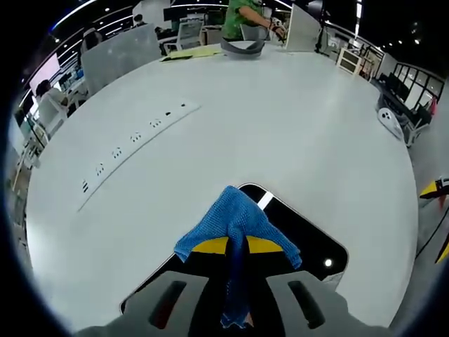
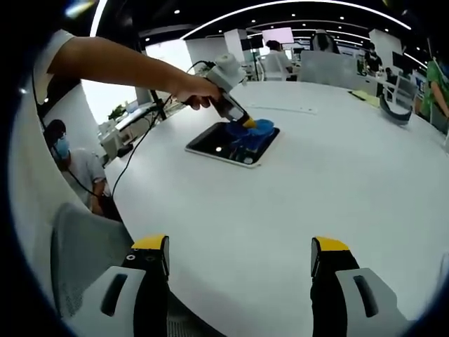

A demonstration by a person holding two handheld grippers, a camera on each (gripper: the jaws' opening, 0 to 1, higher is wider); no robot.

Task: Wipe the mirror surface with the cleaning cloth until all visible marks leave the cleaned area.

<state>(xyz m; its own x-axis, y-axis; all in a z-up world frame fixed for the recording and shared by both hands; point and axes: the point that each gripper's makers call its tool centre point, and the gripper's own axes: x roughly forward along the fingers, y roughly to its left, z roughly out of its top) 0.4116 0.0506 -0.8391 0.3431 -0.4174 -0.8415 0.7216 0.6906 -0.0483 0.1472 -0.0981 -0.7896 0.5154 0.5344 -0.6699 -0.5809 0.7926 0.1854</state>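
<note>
A dark rectangular mirror (image 1: 309, 239) (image 2: 219, 144) lies flat on the round white table (image 1: 280, 126) (image 2: 295, 210). My left gripper (image 1: 235, 249) (image 2: 245, 123) is shut on a blue cleaning cloth (image 1: 235, 225) (image 2: 254, 132), which hangs onto the mirror's surface; its yellow pads show under the cloth. A person's hand (image 2: 193, 91) holds this gripper. My right gripper (image 2: 238, 260) hovers open near the table's near edge, well away from the mirror, with nothing between its yellow-tipped fingers (image 2: 151, 246).
A white power strip (image 1: 133, 140) (image 2: 287, 109) lies on the table beyond the mirror. A grey curved object (image 1: 242, 48) (image 2: 394, 112) sits at the far edge. A person in green (image 1: 242, 17) stands there. A seated person (image 2: 77, 172) and a chair (image 2: 81, 260) are by the table.
</note>
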